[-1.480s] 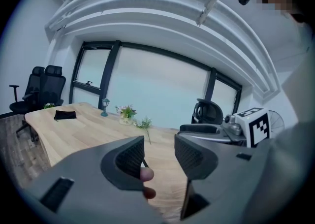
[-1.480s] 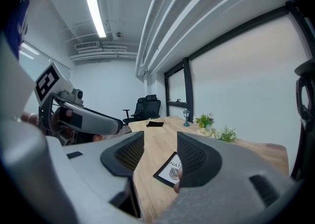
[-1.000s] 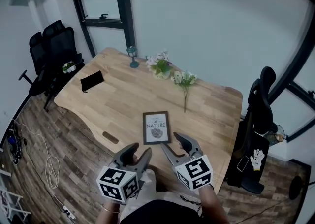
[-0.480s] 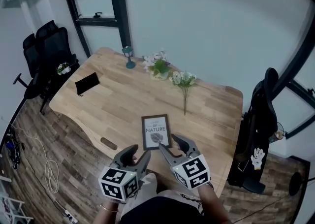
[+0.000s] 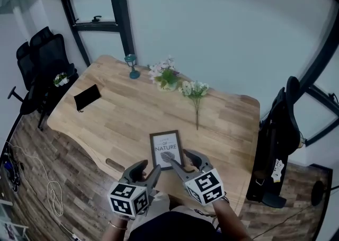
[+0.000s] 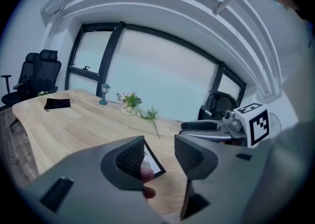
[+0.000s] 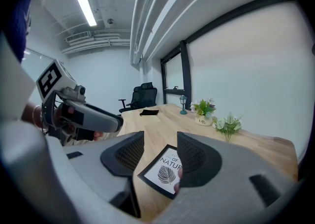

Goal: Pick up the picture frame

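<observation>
Compared with the view one second before, the right hand-held gripper (image 5: 184,159) had advanced. In the head view its jaw tips now overlapped the near edge of the black-bordered rectangular picture frame with a white leaf print (image 5: 166,149). The left hand-held gripper (image 5: 145,170) had stayed back, to the near left of the frame.

The frame lay flat on the light wooden surface (image 5: 122,110), and no view showed anything touching it. The right jaws stood apart and held nothing, with the frame's near corner (image 7: 165,171) showing through the gap. This spread was judged suited to straddling one border of the frame. The left jaws were likewise parted and empty, with a corner of the frame (image 6: 150,162) just beyond them. That gripper seemed held in reserve to steady the frame.

Because the frame lay flat, it offered little edge to pinch, so one jaw would probably have had to slide beneath a border. A sprig of white flowers (image 5: 195,92) lay beyond the frame, well apart from it.
</observation>
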### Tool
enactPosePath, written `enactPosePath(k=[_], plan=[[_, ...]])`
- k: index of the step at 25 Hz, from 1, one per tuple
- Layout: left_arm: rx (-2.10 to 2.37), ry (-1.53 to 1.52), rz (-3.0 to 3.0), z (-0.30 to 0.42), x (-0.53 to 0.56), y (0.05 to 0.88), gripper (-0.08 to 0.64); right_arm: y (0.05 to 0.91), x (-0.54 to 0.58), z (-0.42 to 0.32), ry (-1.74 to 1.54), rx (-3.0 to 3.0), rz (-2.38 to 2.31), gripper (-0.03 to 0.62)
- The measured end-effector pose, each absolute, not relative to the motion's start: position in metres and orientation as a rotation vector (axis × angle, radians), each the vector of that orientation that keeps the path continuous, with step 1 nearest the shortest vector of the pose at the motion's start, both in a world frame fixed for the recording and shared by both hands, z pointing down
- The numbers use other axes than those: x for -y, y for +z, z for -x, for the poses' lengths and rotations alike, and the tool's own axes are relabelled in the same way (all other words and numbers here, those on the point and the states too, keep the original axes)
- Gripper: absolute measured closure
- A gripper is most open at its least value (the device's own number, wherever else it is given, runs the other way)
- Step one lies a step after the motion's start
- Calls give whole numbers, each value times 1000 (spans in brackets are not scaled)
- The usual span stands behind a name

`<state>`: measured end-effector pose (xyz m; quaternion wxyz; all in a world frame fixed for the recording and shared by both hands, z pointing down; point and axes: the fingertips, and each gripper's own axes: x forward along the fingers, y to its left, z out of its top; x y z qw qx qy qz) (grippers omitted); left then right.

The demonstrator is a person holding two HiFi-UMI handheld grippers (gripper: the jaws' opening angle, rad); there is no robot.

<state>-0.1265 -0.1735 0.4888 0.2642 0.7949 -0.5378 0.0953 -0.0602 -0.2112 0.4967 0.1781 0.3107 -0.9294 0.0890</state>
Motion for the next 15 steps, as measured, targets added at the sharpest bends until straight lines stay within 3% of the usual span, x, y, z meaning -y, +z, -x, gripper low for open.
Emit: enactPosePath(k=[15], plan=[[1373, 267, -2131, 143, 216, 524, 382, 534, 250, 64, 296, 2530, -902, 405]])
